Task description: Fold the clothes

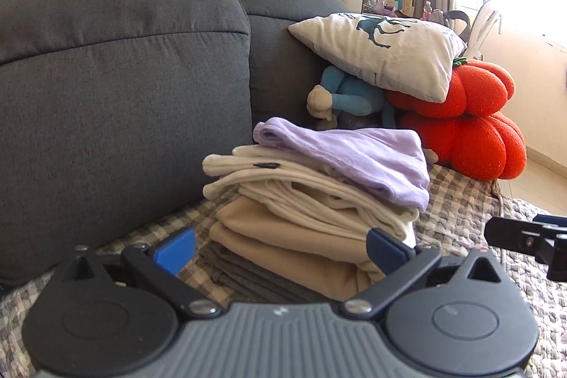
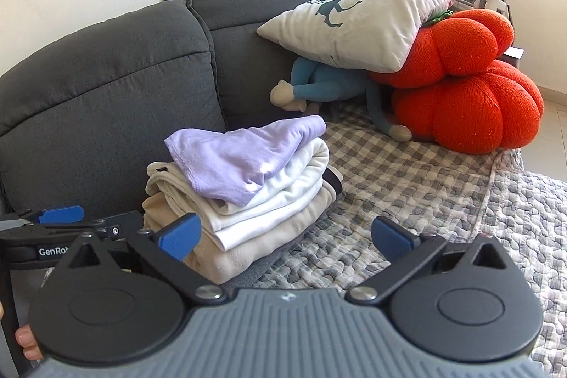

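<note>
Both tongs stand spread as wide as they go and grip nothing. From the left wrist view, the left gripper point(image 1: 281, 248) frames the lower part of the stack of folded clothes point(image 1: 312, 201) at the centre of the frame, its blue pads clear of the cloth. From the right wrist view, the right gripper point(image 2: 285, 238) has the stack at left centre, with only checked sofa cover point(image 2: 407, 172) between its pads.

A lilac garment point(image 2: 234, 162) lies on top, less neatly than the cream and beige layers under it, its edge hanging over the near side. The grey sofa back point(image 1: 124, 87) rises just behind the stack; a white cushion point(image 2: 354, 27), a blue soft toy point(image 2: 326, 84) and two orange pumpkin cushions point(image 2: 467, 108) sit well apart at upper right.

No unfolded garment shows, so the step looks like finishing the stack. To do it well, I would square the lilac piece with light, level nudges from both sides, not pinch it, since a one-sided push could tip the tall, soft stack.
</note>
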Demonstrator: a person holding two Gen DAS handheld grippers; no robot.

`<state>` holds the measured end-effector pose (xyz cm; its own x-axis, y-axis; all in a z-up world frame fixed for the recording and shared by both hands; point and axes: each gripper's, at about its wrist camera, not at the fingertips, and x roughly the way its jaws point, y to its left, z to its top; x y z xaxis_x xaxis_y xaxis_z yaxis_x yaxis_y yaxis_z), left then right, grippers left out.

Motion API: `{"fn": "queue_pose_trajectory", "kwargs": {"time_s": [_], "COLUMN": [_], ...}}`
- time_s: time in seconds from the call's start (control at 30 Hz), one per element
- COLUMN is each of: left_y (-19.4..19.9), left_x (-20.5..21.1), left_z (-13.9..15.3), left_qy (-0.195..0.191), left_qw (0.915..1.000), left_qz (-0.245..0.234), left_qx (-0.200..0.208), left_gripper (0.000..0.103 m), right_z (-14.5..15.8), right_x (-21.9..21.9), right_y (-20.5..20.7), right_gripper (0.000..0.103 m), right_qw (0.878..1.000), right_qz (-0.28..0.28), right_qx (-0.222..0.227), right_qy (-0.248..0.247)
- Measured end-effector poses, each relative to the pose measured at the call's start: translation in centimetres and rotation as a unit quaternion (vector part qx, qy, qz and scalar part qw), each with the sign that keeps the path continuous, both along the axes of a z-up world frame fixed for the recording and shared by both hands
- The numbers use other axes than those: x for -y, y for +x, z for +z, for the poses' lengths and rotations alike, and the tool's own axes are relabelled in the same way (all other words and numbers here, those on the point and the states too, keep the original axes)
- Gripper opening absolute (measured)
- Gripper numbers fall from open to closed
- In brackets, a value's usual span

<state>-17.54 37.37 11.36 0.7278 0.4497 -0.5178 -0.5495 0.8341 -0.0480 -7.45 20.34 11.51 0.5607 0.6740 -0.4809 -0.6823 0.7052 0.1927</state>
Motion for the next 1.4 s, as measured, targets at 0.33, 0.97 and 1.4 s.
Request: {"fn": "queue_pose_trajectory", "kwargs": {"time_s": [0.33,0.97,1.4], "left_y": [-0.5,-0.3,0.5], "left_x": [-0.4,1.5,2.5], "left_z": [-1.7,-2.0,-3.1], "left_qy": [0.0,0.035,0.041], "left_qw": [1.0,0.999,0.9983], "left_qz": [-0.005,-0.028,-0.038], "left_qx": [0.001,0.001,-0.014], "left_gripper": [0.102,0.102,0.102], "right_z": [-0.5,-2.0,-2.2], "right_x": [-2.7,-2.0,-1.3], "right_y": [-1.8,-1.2,-0.3], "right_gripper": [0.103,0.103,0.103], "right_qw": [0.998,1.0,1.0], "right_qz": [0.03,0.007,-0.014], "right_qx": [0.06,0.02,0.002], "right_qy": [-0.007,-0.006,-0.003]}}
